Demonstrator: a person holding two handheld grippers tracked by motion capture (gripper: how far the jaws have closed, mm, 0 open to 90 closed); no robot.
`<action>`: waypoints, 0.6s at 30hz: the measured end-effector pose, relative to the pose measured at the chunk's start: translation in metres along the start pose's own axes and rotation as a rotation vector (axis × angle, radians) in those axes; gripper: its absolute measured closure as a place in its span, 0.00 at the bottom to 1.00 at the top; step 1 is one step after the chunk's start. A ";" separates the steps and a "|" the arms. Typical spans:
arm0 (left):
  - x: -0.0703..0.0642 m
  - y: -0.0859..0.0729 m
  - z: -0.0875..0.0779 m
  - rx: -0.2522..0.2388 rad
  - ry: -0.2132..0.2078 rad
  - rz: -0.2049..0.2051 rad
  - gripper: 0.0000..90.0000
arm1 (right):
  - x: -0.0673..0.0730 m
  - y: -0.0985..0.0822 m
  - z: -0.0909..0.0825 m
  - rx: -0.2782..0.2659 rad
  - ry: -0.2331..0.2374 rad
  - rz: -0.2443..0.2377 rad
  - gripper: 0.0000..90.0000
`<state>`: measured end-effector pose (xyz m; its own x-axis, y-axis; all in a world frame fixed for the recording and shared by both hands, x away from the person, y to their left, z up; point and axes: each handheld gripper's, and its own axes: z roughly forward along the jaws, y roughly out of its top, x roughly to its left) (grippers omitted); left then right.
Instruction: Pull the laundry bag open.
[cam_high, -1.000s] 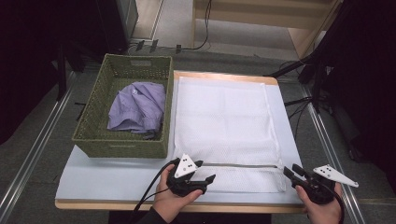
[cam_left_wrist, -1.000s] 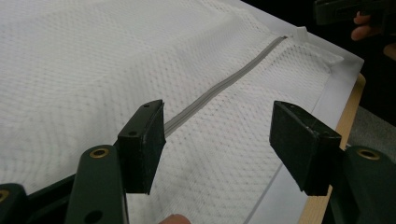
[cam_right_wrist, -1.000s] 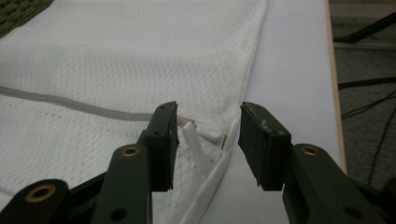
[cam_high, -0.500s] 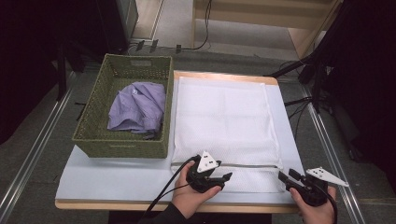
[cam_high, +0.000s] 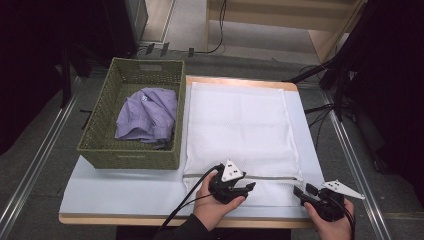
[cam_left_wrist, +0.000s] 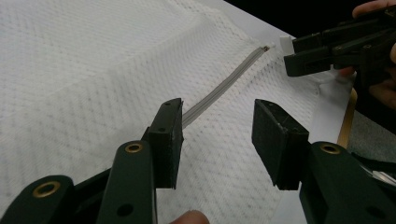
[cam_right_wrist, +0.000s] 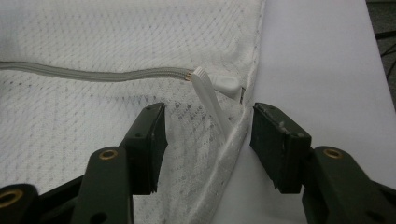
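Hovering over white mesh bag (cam_high: 240, 125) zipper (cam_high: 270, 177) | left gripper (cam_high: 246, 187) jaws apart, empty | right gripper (cam_high: 299, 192) jaws apart, empty

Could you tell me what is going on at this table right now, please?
A person holds a hand-held gripper in each hand over a white mesh laundry bag lying flat on the table. The left hand-held gripper is open above the bag's grey zipper. The right hand-held gripper is open at the zipper's end, its jaws either side of the white pull tab. A woven basket beside the bag holds a purple garment.
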<state>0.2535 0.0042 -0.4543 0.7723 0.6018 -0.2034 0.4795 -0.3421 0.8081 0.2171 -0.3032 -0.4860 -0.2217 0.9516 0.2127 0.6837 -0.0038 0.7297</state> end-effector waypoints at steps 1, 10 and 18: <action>-0.001 0.001 0.002 0.001 -0.004 -0.001 0.60 | 0.001 0.000 0.000 -0.002 -0.007 -0.004 0.52; -0.012 0.008 0.024 0.009 -0.015 -0.007 0.60 | 0.009 -0.002 0.003 -0.011 -0.098 -0.019 0.73; -0.023 0.019 0.045 0.017 -0.038 0.001 0.62 | 0.008 -0.003 0.003 -0.022 -0.087 -0.014 0.99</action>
<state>0.2641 -0.0487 -0.4593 0.7880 0.5735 -0.2240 0.4856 -0.3553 0.7987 0.2156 -0.2951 -0.4886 -0.1694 0.9747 0.1460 0.6654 0.0038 0.7464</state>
